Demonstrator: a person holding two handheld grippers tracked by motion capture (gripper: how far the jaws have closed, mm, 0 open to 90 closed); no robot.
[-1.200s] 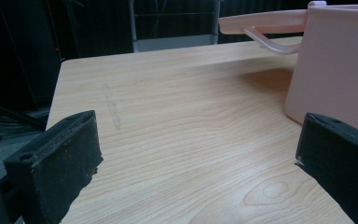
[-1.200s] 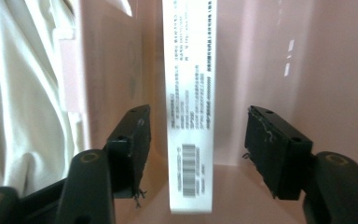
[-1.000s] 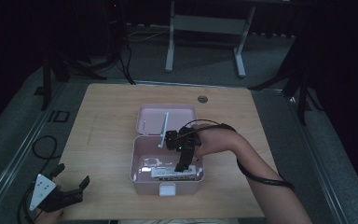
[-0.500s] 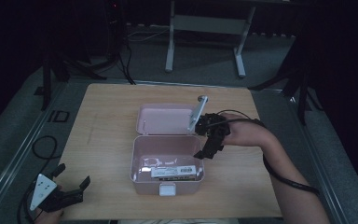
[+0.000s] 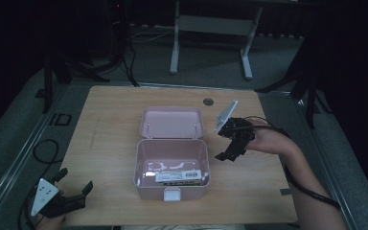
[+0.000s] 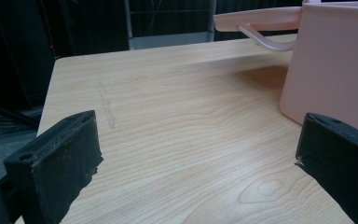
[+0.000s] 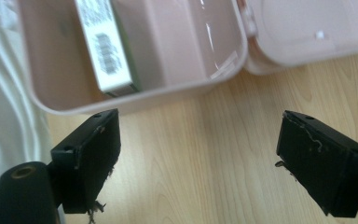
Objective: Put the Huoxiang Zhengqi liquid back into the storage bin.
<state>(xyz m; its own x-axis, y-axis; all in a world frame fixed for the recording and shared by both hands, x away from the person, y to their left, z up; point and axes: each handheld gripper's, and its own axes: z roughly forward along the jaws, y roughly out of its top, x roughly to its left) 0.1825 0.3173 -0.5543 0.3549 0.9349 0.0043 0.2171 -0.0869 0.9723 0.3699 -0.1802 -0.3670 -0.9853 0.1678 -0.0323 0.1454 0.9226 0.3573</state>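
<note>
- The right hand-held gripper [image 5: 227, 154] is hovering with jaws wide and empty, at three o'clock of the open pink plastic box [image 5: 171, 167] holding a white carton [image 5: 178, 176].
- The left hand-held gripper [image 5: 76, 191] is gaping empty over the wooden counter [image 5: 110, 143], at eight o'clock.

A glossy pink plastic box [image 5: 171, 165] holding a printed cardboard carton [image 5: 178, 176] sits on a smooth, pale wood-grain table [image 5: 110, 124].

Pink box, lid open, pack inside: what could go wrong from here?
1. The box sits close to the table's near edge; a push on the lid might slide it toward that edge.
2. The right tool, jaws open and empty, hangs just beside the box's right wall; a careless swing could knock it.
3. The pack leans on the front wall and could shift if the box is jolted.
</note>
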